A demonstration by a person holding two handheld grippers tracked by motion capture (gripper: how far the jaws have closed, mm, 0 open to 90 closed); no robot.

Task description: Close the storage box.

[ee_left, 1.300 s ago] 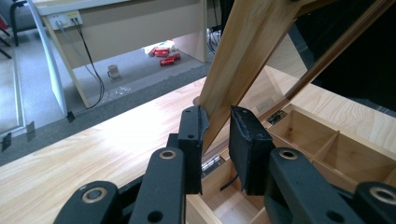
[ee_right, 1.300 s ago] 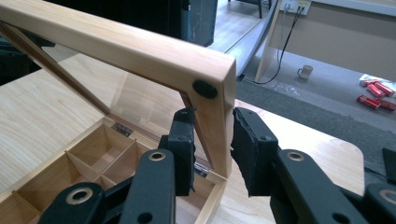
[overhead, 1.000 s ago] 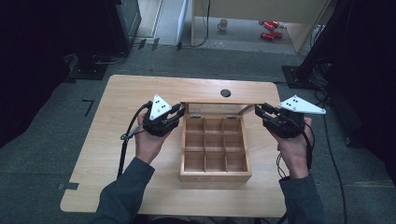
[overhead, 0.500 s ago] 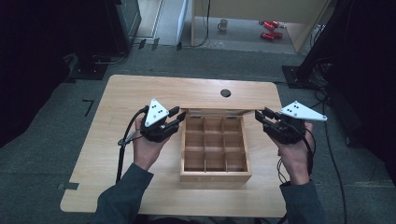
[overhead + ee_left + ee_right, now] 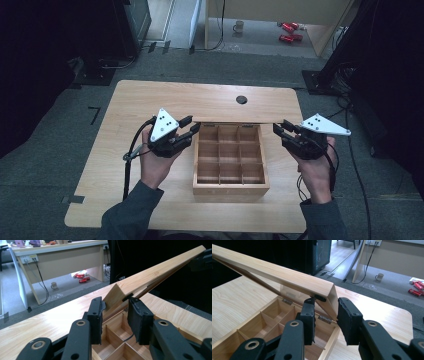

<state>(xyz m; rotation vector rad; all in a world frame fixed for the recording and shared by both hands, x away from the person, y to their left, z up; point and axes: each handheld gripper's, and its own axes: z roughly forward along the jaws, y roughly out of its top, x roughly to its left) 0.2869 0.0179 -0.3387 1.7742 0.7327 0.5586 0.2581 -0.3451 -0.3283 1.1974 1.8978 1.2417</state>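
Since the earlier high view, the lid (image 5: 235, 121) of the wooden box (image 5: 230, 186) has risen further, its long axis running left-right across the table (image 5: 150, 100). In the left gripper view, the left claw (image 5: 116, 315) has just been opening, its pads bracketing the lid's pale-grained corner. In the right gripper view, the right claw (image 5: 325, 315) grips the lid's opposite corner above the square compartments.

Soft, even overhead light keeps the wooden table (image 5: 150, 100) bright with faint shadows, while the room's edges fall into near black, and the close-up jaws look slightly soft.
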